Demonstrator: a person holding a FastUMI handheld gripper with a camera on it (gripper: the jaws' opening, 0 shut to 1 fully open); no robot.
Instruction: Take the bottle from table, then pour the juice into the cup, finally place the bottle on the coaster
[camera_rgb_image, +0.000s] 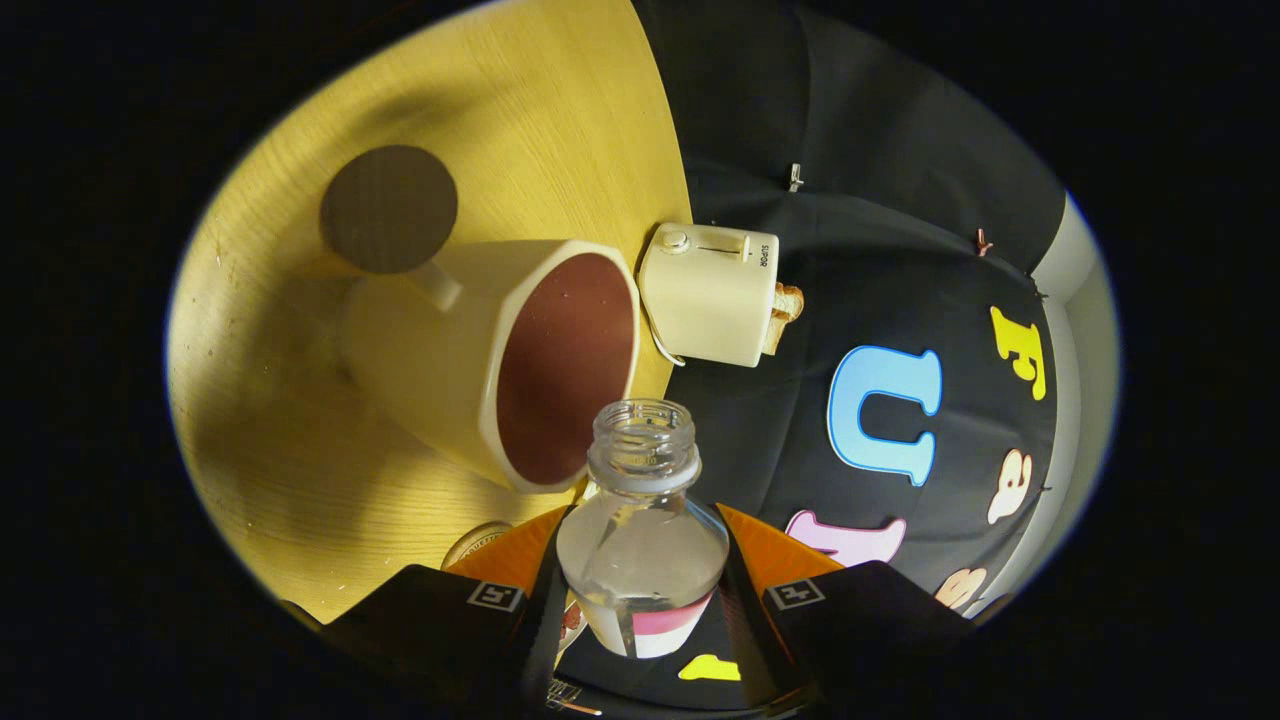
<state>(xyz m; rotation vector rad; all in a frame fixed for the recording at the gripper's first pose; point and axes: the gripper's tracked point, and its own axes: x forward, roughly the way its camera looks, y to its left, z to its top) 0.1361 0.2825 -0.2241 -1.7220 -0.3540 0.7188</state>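
The gripper (641, 600) grasps the clear uncapped bottle (640, 530) between both fingers, tilted with its open mouth just beside the cup's (500, 360) rim. Beyond the cup lie the round coaster (388, 208) and a toaster (710, 293) on the table (520, 120).

The bottle (641, 520), clamped between the gripper (640, 600) fingers, has its mouth just beside the cup (480, 350) rim. The toaster (712, 293) crowds close beyond, seemingly touching the cup. Around the coaster (388, 208) the table (280, 480) lies bare.
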